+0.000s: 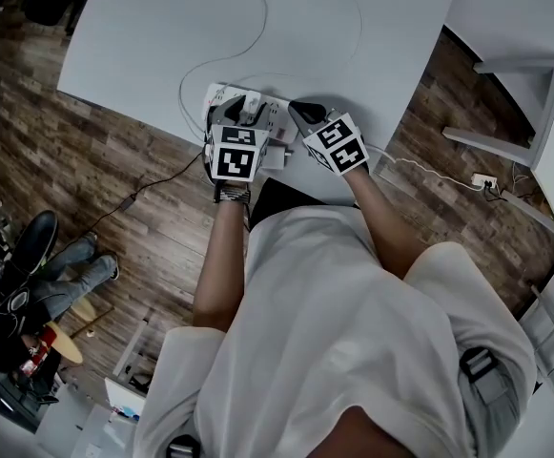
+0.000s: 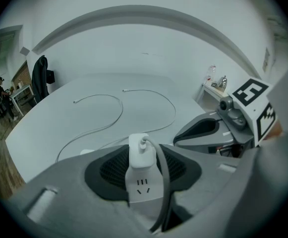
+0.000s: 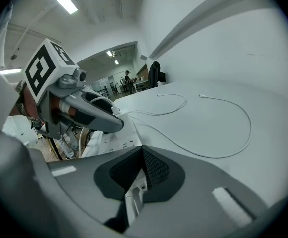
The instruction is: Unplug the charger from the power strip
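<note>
A white power strip [image 1: 277,114] lies near the table's front edge. A white charger [image 1: 251,113] stands plugged into it, with a grey cord curving off its top. My left gripper [image 1: 242,109] reaches down over the strip with its jaws on either side of the charger [image 2: 142,151], open, the pads close beside it. A socket of the strip [image 2: 143,187] shows in the gap between the jaws. My right gripper [image 1: 300,114] sits at the strip's right end with its jaws together [image 3: 143,155]. A narrow white piece shows low in their gap.
Thin white cables [image 1: 257,27] loop over the white table [image 1: 143,36] behind the strip. Wood floor lies left and right of the table. Another socket block with a cord [image 1: 484,181] lies on the floor at right. A seated person's legs [image 1: 76,265] are at the left.
</note>
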{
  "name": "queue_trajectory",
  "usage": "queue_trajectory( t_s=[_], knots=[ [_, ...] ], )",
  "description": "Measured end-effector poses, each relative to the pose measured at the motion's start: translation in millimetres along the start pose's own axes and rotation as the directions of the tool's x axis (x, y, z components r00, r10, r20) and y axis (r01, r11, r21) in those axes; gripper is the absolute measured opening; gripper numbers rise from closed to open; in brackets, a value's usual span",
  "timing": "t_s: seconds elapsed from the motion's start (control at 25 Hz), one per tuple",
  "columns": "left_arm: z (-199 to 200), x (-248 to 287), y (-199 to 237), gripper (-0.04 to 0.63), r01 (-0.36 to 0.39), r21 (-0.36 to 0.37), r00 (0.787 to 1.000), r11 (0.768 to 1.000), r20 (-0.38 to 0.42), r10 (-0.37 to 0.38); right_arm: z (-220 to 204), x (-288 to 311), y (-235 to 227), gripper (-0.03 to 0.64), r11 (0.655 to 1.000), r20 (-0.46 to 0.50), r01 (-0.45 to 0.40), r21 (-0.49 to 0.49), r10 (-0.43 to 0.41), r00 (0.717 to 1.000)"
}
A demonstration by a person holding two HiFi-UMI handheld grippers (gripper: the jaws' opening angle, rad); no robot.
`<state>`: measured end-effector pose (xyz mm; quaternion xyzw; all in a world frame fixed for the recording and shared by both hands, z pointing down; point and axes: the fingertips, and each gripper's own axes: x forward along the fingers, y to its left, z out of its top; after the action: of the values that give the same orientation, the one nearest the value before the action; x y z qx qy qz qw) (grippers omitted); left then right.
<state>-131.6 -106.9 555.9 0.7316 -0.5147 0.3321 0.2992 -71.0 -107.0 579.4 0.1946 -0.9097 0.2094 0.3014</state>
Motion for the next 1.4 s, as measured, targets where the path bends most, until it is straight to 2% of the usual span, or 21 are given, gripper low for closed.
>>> queue_trajectory(
  t_s=[0.12,0.24,0.28,0.64,0.76,1.0,1.08,1.24,1.4],
  knots=[
    [-2.2,5.1,0.9,0.173,0.005,-0.002,1.000,1.000,-0.014,-0.005,0.4,0.0,-1.2,0.002,1.000,0.005,0.002,0.013,-0.002,1.000],
    [-0.5,6.6,3.5,0.170,-0.012,0.026,1.000,1.000,-0.010,0.012,1.0,1.8,-1.3,0.002,1.000,0.005,-0.002,0.014,0.002,1.000],
    [-1.4,7.0,4.6,0.152,-0.019,0.025,1.000,0.999,-0.006,0.019,1.0,2.0,-1.5,0.002,1.000,0.005,-0.002,0.015,0.002,1.000],
    [-4.2,6.0,4.4,0.144,0.013,-0.069,1.000,0.998,0.029,-0.011,-0.2,1.8,-2.0,0.002,1.000,-0.001,0.008,0.030,-0.008,1.000],
    [-5.6,5.9,4.0,0.143,0.006,-0.051,1.000,0.999,0.019,-0.005,-1.1,1.8,-1.5,0.002,0.999,0.001,0.015,0.033,-0.015,1.000],
    [-5.6,4.8,6.0,0.146,-0.043,0.032,0.999,0.999,-0.012,0.043,2.2,2.4,0.0,0.002,0.999,0.004,0.018,0.029,-0.018,1.000],
    [-6.1,4.0,5.7,0.146,-0.045,0.014,0.999,0.999,-0.010,0.045,1.6,2.2,0.5,0.002,0.999,0.007,0.021,0.027,-0.021,1.000],
    [-5.9,4.7,6.2,0.143,0.000,-0.070,1.000,0.998,0.018,0.001,0.7,3.3,-0.4,0.002,0.999,0.017,0.021,0.034,-0.022,1.000],
    [-5.6,4.3,6.6,0.143,0.012,-0.096,1.000,0.995,0.030,-0.009,0.4,2.7,-0.9,0.002,0.999,0.025,0.023,0.037,-0.024,0.999]
  ],
)
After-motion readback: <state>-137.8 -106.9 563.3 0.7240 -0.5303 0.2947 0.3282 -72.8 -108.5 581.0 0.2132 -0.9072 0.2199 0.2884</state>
